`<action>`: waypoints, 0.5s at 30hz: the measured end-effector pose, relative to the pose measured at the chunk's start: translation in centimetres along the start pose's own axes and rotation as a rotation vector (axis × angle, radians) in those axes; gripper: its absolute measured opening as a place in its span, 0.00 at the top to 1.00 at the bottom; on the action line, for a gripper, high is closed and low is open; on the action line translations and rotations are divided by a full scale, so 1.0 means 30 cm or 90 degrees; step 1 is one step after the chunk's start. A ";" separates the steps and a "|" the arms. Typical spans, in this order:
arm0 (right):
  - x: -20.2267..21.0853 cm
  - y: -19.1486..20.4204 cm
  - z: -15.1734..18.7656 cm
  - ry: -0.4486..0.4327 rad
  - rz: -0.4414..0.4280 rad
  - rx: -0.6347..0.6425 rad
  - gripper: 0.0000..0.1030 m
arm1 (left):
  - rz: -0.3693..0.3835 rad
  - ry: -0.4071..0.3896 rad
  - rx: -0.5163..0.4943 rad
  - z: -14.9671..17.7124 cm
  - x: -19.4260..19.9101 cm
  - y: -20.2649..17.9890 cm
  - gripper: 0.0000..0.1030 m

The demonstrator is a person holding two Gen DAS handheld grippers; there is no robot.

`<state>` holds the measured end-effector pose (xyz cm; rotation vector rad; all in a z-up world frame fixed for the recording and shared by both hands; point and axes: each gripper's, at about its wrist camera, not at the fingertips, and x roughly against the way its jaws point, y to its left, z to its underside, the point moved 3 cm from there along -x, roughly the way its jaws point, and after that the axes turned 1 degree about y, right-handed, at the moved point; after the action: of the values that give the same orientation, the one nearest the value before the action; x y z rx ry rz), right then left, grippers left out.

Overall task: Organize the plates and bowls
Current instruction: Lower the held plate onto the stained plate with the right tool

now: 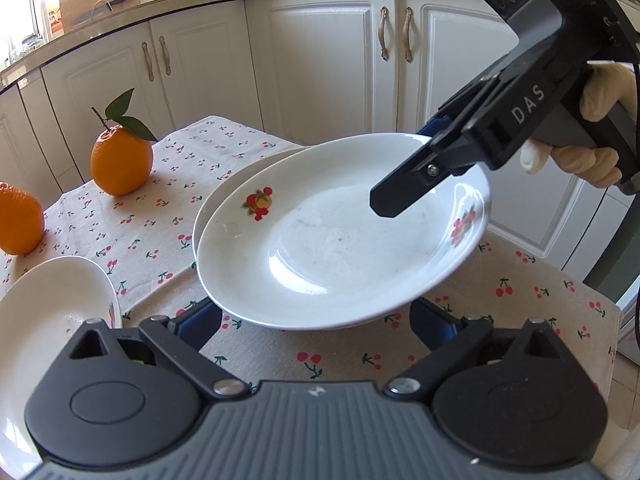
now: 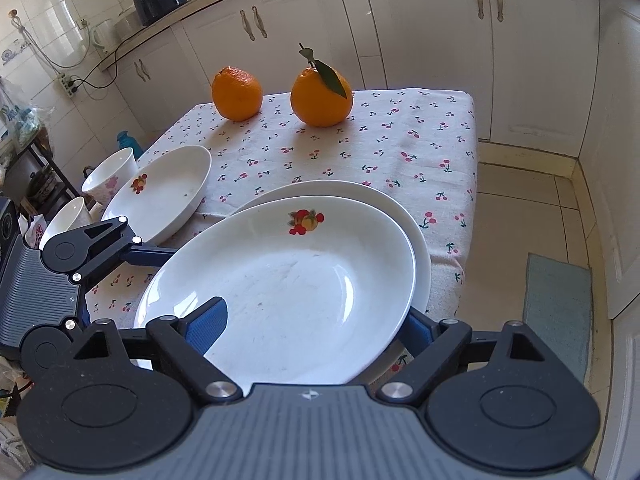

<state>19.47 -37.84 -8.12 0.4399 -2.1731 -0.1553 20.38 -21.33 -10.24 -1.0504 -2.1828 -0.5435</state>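
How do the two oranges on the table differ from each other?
The right orange carries a stem with green leaves; the left orange has none. The right orange looks smoother and slightly taller; the left orange looks rounder, with a more dimpled skin. Both stand apart on the cherry-print tablecloth, behind the plates.
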 end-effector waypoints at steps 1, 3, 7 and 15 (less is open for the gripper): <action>0.002 0.002 0.000 0.000 0.003 -0.001 0.10 | 0.000 -0.001 0.000 0.000 0.001 -0.001 0.03; 0.006 0.005 0.001 0.001 0.008 0.000 0.10 | 0.000 -0.003 0.000 0.003 0.003 -0.001 0.03; 0.012 0.014 0.002 0.004 0.022 0.005 0.08 | 0.000 -0.007 0.003 0.006 0.008 -0.003 0.03; 0.010 0.030 0.008 0.017 0.055 0.008 0.06 | -0.002 -0.013 0.010 0.012 0.023 -0.002 0.03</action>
<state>18.87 -37.14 -7.79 0.3528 -2.1633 -0.0880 19.87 -20.76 -10.01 -1.0488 -2.2026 -0.5184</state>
